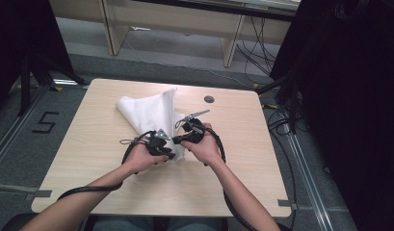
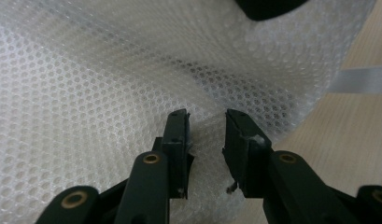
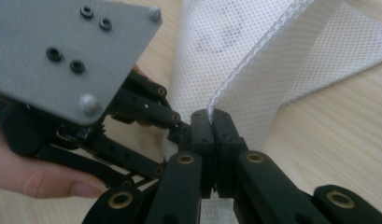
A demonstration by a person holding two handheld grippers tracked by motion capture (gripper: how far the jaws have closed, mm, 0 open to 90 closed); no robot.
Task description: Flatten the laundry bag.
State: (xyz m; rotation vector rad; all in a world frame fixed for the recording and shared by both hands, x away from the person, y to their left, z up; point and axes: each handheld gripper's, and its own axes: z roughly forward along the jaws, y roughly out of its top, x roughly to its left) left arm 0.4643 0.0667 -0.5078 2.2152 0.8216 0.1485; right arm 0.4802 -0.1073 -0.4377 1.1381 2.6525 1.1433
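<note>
- White mesh cloth (image 3: 254, 60) has its folded edge pinched between the jaws of the right gripper (image 3: 212, 122), which are pressed together on it with no gap showing.
- From that pinch, the cloth rises as a stiff ridge up and away from the right gripper, with one layer spreading flat onto the wooden table (image 3: 328, 135) beyond.
- Left gripper (image 2: 206, 122) has its jaws parted, a clear gap between them; the cloth's dotted weave fills the gap, but whether the pads touch it cannot be told.
- In the right gripper view, the left gripper's grey plate sits just beside the closed jaws, and a hand (image 3: 34, 172) wraps it from below.
- From the high view, the two grippers sit close together at the near end of the cloth, left one (image 1: 162, 146) low at the cloth's corner, right one (image 1: 185, 126) just beside it at the lifted edge.
- Farther out, the cloth stands in a peak near the table's middle and widens toward the far left.
- A small dark round cap (image 1: 209, 99) is set in the tabletop beyond the cloth, apart from it.
</note>
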